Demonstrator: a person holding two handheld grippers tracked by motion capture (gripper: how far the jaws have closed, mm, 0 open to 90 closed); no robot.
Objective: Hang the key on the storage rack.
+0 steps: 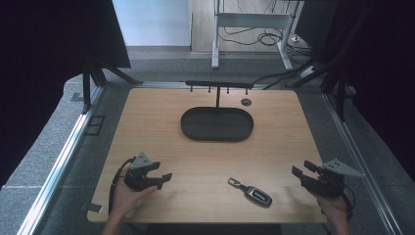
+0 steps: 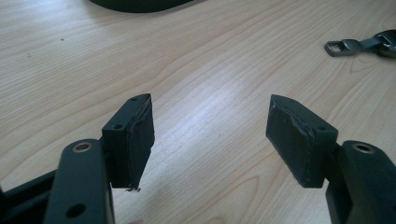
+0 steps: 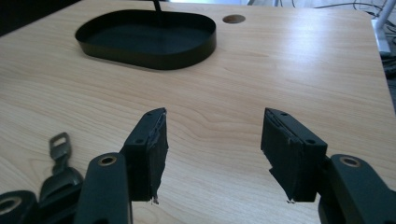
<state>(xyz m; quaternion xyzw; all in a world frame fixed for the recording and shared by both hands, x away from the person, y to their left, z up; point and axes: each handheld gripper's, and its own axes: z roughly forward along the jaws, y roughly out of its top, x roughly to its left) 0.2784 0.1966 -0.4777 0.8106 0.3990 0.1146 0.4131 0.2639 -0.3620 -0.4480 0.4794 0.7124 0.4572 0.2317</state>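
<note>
Left hand-held gripper (image 1: 161,179): nearest the high camera, at the table's near left corner; jaws spread wide, nothing between them, bare wood under the pads (image 2: 133,140).
Right hand-held gripper (image 1: 302,175): near right corner, held low over the table; jaws likewise wide apart and empty, closed on nothing.
Hands (image 1: 128,195): wrapped round each gripper body from below, forearms entering at the near edge; probably a ready pose, both tools parked clear of the middle.
Car key fob (image 1: 258,195): flat on the table near the front edge, between the two grippers and closer to the right one; metal clip end (image 2: 343,46) pointing toward the left gripper.
Fob placement: lying free, touched by neither gripper; likely the thing to be picked up.
Key stand: black oval tray (image 1: 193,131) at table centre, upright post (image 1: 218,97) rising from its back, crossbar with small hooks (image 1: 218,83) on top.
Stand state: tray empty, hooks bare; seemingly set there to receive the fob.
Table (image 1: 161,107): light wood, small round hole (image 1: 246,102) beyond the tray.
</note>
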